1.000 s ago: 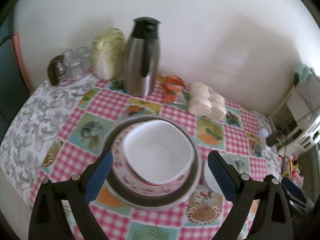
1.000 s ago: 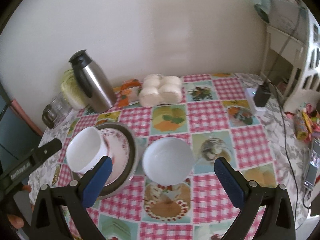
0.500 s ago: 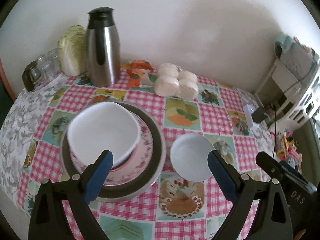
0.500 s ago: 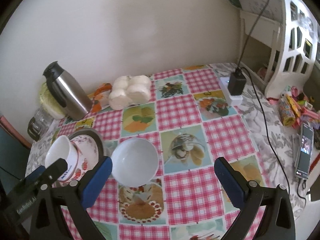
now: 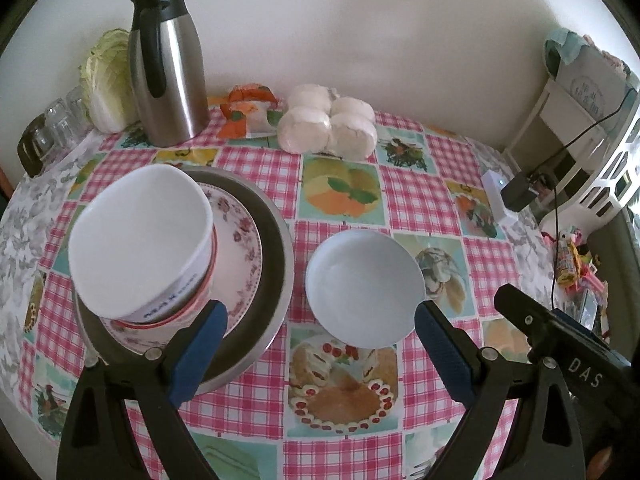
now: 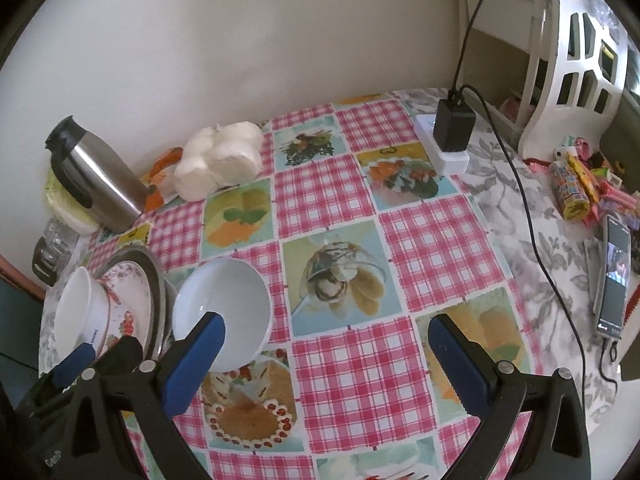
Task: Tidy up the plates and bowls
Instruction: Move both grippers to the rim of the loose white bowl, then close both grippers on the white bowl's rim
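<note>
White round bowl (image 5: 362, 286) sits on the tablecloth between the left gripper's (image 5: 320, 356) spread jaws, untouched.

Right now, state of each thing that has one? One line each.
left gripper: open, empty
right gripper: open, empty
white cup: upright, empty, on the floral plate
floral plate: stacked in the metal plate
metal plate: flat on the table
white bowl: upright, empty, apart from the stack
thermos: upright, lid on
phone: screen lit
charger: plugged into the power strip
</note>
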`<state>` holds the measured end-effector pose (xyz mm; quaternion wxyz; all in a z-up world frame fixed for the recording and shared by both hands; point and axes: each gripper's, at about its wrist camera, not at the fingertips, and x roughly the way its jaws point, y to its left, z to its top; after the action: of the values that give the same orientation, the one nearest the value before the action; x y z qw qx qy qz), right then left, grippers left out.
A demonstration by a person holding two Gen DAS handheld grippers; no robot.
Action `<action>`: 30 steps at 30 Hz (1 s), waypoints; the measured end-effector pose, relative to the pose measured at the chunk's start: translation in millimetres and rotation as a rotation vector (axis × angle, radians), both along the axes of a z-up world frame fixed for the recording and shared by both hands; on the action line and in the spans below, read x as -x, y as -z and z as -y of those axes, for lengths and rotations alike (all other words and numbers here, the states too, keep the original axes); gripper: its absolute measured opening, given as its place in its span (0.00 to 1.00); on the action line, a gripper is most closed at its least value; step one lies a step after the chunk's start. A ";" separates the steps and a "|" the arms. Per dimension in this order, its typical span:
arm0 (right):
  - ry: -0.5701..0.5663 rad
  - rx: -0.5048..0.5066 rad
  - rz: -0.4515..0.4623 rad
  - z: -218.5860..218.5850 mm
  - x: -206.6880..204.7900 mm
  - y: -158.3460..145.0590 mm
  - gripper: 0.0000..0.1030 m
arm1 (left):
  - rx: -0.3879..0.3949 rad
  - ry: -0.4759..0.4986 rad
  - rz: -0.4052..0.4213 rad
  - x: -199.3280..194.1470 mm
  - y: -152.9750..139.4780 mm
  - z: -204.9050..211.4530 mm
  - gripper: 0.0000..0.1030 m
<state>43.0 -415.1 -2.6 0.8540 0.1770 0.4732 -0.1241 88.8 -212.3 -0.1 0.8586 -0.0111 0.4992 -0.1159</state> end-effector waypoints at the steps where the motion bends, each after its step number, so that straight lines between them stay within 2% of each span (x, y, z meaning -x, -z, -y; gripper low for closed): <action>1: 0.003 0.002 -0.002 1.0 -0.8 1.7 1.00 | 0.001 0.001 -0.005 -0.2 2.3 0.8 0.92; 5: 0.000 -0.011 -0.014 3.0 -5.8 12.3 1.00 | 0.018 -0.005 -0.032 -2.6 11.6 2.0 0.91; 7: -0.007 -0.014 -0.026 1.6 -8.8 18.1 1.00 | 0.022 -0.010 -0.040 -3.9 15.3 1.6 0.84; 10: -0.018 -0.024 -0.040 -2.8 -13.4 26.7 0.96 | 0.039 -0.024 -0.067 -7.2 22.1 -0.3 0.80; 13: -0.031 -0.035 -0.053 -7.3 -18.1 34.5 0.88 | 0.065 -0.036 -0.096 -11.4 29.2 -2.9 0.78; 15: -0.044 -0.042 -0.060 -11.5 -21.6 39.5 0.84 | 0.083 -0.041 -0.110 -12.4 32.3 -4.5 0.73; 19: -0.061 -0.060 -0.068 -19.0 -27.6 48.3 0.70 | 0.106 -0.048 -0.133 -14.5 37.6 -4.2 0.69; 21: -0.068 -0.077 -0.075 -21.9 -30.2 53.0 0.64 | 0.108 -0.050 -0.139 -15.7 39.8 -3.8 0.64; 25: -0.089 -0.098 -0.075 -29.0 -35.2 59.1 0.47 | 0.112 -0.066 -0.158 -18.4 45.4 -4.9 0.61; 27: -0.099 -0.104 -0.080 -32.6 -38.0 62.1 0.44 | 0.115 -0.071 -0.164 -19.3 47.4 -6.3 0.55; 30: -0.110 -0.121 -0.081 -37.3 -41.9 67.0 0.33 | 0.120 -0.075 -0.166 -20.8 49.0 -7.4 0.52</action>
<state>84.9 -377.9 -69.6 0.8275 0.1969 0.5228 -0.0555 109.6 -205.0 -49.2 0.8159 -0.0908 0.5599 -0.1122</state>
